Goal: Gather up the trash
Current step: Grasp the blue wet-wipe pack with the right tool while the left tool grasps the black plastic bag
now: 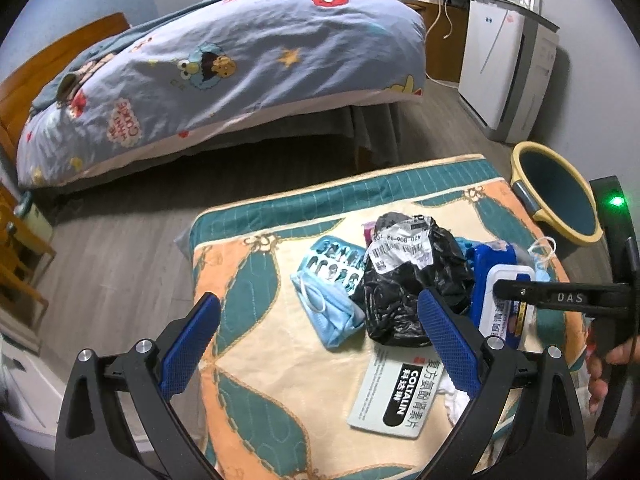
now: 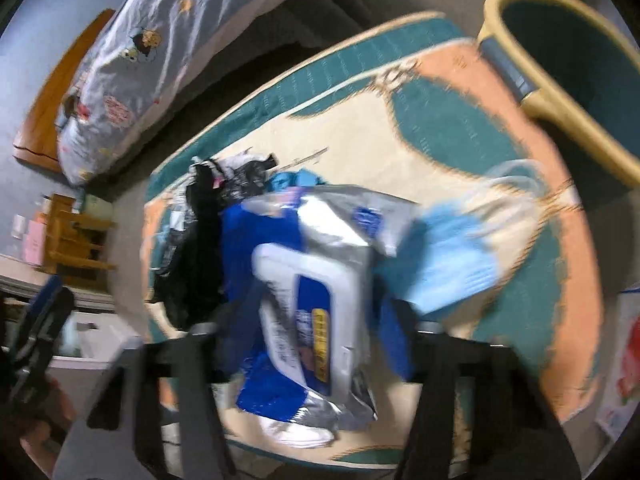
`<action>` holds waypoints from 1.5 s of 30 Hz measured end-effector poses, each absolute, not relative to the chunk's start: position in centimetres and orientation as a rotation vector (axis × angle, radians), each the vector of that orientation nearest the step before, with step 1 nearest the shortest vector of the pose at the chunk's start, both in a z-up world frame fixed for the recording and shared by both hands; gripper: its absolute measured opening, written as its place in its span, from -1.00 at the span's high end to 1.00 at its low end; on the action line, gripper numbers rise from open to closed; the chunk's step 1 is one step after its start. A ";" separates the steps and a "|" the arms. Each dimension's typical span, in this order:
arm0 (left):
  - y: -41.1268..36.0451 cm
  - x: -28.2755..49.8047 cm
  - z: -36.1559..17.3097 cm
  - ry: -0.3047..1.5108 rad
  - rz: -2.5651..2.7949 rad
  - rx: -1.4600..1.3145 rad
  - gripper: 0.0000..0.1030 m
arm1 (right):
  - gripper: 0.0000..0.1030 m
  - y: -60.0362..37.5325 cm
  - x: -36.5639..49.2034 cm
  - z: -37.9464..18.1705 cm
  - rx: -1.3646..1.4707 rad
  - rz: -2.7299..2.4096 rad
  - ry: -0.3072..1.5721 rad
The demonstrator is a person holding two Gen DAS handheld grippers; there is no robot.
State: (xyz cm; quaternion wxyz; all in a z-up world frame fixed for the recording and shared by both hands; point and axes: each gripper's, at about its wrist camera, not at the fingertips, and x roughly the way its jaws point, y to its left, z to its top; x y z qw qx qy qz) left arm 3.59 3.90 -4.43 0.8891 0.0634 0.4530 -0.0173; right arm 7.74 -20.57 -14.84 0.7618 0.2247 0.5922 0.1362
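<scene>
While the left tongs (image 1: 320,344) hang wide apart and empty above the quilted table (image 1: 248,360), their right blue pad lies against the crumpled black bag (image 1: 412,292). A blue face mask (image 1: 328,320) and a medicine box (image 1: 394,394) lie just beside that bag. In the blurred right wrist view, the right tongs (image 2: 316,344) are narrowed around the blue-and-silver wipes pack (image 2: 316,300); actual pad contact cannot be told. Beyond the table's far corner stands a yellow-rimmed bin (image 1: 560,196).
</scene>
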 end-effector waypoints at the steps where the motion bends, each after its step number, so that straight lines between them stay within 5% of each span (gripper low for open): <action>1: 3.8 3.6 -4.5 0.941 -0.037 0.135 -0.89 | 0.36 -20.7 7.7 -14.9 0.512 0.303 1.290; 4: 3.3 3.8 -4.5 0.943 -0.052 0.141 -0.89 | 0.57 -21.1 7.5 -13.1 0.534 0.330 1.277; 13: 0.7 5.1 -5.8 0.960 -0.142 0.138 -0.89 | 0.60 -22.6 8.5 -4.5 0.147 0.290 1.159; 22: -4.8 5.6 -9.2 0.982 -0.244 0.299 -0.81 | 0.60 -23.9 9.8 -5.1 0.219 0.307 1.130; 30: -6.9 5.8 -11.7 1.054 -0.264 0.407 0.37 | 0.60 -24.9 10.4 -5.2 0.236 0.297 1.127; 45: -6.8 4.7 -3.5 0.794 -0.268 0.281 0.55 | 0.60 -27.7 10.3 -3.0 0.292 0.285 1.051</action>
